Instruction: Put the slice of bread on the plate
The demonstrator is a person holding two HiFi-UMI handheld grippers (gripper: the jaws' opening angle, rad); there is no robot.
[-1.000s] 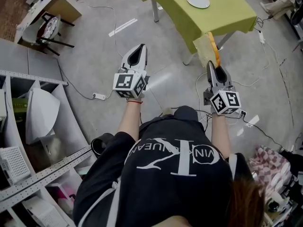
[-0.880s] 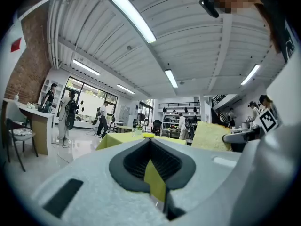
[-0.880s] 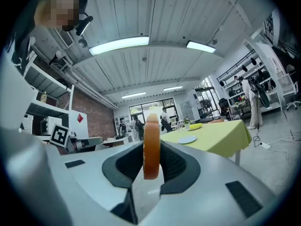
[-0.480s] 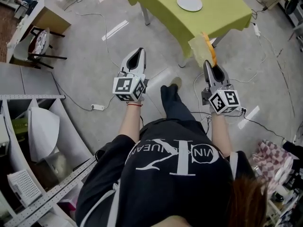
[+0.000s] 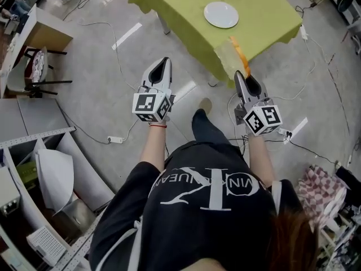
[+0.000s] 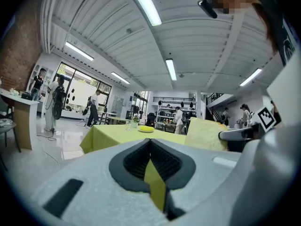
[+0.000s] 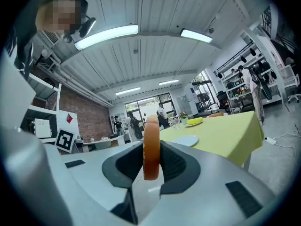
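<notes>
A slice of bread (image 5: 230, 52) with an orange-brown crust stands on edge in my right gripper (image 5: 240, 74), whose jaws are shut on it. In the right gripper view the crust (image 7: 151, 147) rises between the pads, held out level. The white plate (image 5: 221, 14) lies on the yellow-green table (image 5: 265, 10), ahead of the bread and a little left of it; the same plate (image 7: 185, 140) shows past the crust. My left gripper (image 5: 163, 62) is held over the floor, short of the table, shut and holding nothing. From its own view the bread (image 6: 203, 133) shows at right.
Cables and a power strip (image 5: 115, 139) lie on the grey floor. A chair (image 5: 38, 66) and a wooden desk (image 5: 48, 33) stand at left, metal shelving (image 5: 34, 151) at lower left. The person's foot (image 5: 205, 104) is between the grippers. Other people stand far off.
Both grippers have moved forward toward the table, the right one still carrying the bread. The table and plate are nearer, and the person's leg has stepped forward.
</notes>
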